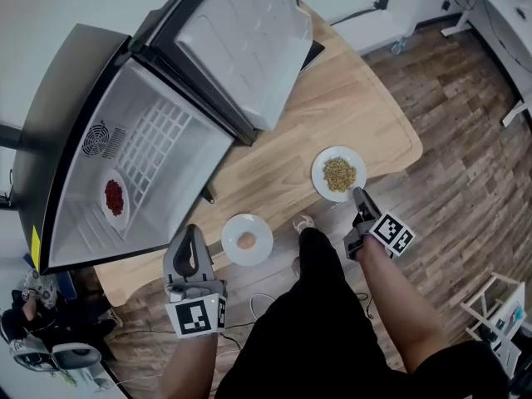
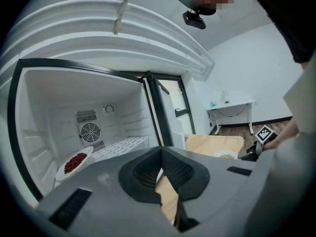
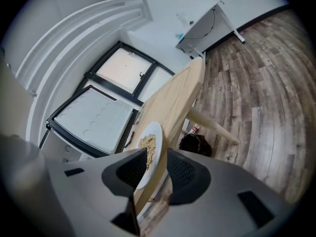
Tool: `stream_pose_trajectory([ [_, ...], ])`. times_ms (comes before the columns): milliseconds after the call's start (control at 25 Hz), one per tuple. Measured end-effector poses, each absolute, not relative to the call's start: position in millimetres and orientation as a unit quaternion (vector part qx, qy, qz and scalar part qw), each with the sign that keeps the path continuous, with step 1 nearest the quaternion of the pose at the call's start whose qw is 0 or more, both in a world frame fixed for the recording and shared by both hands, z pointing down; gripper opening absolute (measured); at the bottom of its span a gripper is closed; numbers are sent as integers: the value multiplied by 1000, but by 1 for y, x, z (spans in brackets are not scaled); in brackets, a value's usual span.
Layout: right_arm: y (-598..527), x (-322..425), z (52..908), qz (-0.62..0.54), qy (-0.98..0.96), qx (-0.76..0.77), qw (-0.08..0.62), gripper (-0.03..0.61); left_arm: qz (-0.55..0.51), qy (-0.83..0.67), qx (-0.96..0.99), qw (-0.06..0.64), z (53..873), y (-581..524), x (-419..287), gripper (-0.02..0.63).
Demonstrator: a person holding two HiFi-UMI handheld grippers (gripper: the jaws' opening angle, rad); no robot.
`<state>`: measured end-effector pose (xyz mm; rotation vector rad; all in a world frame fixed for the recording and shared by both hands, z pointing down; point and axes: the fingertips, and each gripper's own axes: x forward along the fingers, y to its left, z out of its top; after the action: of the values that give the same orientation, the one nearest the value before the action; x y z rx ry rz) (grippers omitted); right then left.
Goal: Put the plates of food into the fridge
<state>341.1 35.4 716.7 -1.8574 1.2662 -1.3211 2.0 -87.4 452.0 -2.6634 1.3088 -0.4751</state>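
Right hand-held gripper [image 3: 157, 157] open, straddling grain plate [image 3: 157, 131], left hand-held gripper [image 2: 160, 152] closed, empty

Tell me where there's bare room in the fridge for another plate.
Free: the white grid shelf in the fridge, between the plate of red food and the door-side wall. Crowded: the table's near edge, holding the plate of grains and another plate.

White plate [image 1: 319, 171], black fridge [image 1: 51, 115] (white inside)
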Motion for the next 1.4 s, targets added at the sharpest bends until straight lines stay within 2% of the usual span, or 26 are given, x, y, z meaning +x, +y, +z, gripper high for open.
stream_pose_trajectory([
  [120,28,334,719,-500,480,-675,253,73,-161,436,-883,68,452,-87,1,5],
  [320,21,326,696,-488,491,-659,293,34,-157,443,-880,72,444,-87,-7,5],
  [480,21,318,680,-494,490,-647,311,31,-147,457,-874,72,437,-87,-17,5],
  [1400,-33,218,572,-489,613,-561,265,31,-80,561,-821,68,390,-67,-122,5],
])
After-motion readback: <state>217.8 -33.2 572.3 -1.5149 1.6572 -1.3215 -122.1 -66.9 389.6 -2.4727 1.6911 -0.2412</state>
